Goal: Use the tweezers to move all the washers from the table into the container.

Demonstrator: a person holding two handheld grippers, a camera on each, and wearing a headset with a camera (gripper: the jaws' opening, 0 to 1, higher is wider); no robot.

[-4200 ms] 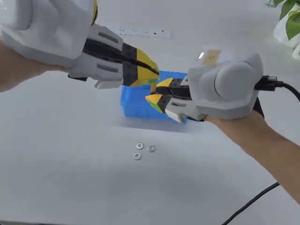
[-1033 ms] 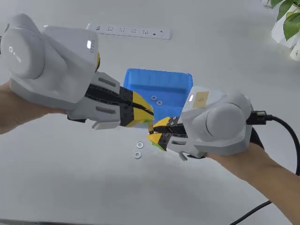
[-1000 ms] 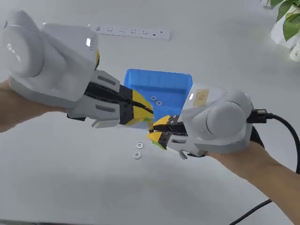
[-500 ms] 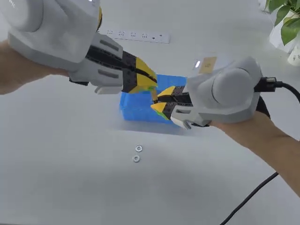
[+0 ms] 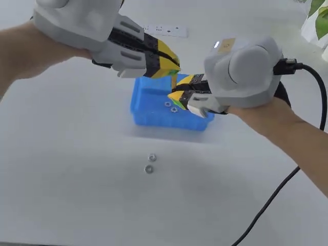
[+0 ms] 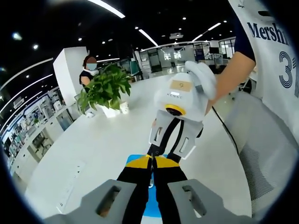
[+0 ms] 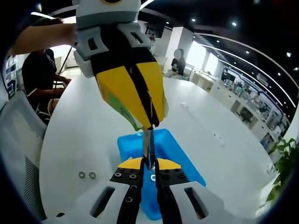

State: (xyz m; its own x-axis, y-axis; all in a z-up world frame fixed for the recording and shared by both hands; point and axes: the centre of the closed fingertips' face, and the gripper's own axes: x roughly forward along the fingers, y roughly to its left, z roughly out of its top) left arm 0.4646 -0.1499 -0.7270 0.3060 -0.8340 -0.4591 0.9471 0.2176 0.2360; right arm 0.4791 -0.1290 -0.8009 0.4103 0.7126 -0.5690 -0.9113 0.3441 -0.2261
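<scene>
A blue container (image 5: 154,115) stands mid-table with two washers (image 5: 171,106) visible in it. Two more washers (image 5: 150,163) lie on the white table in front of it; the right gripper view has them at lower left (image 7: 87,175). Thin metal tweezers (image 7: 148,144) run between the two grippers, above the container (image 7: 175,147). My left gripper (image 5: 174,65) comes from the upper left, shut on the tweezers' upper end. My right gripper (image 5: 175,96) comes from the right, shut on their lower part (image 7: 149,164). The tweezers' tips are hidden.
A white power strip (image 5: 166,31) lies at the table's far side. A black cable (image 5: 266,205) trails from the right gripper toward the near right. A potted plant (image 5: 320,18) stands at the far right corner. People sit and stand in the background.
Both grippers, still on the tweezers, have moved from just above the table's washers back to over the container. Three washers lay on the table 4.2 s ago; two lie there now.
</scene>
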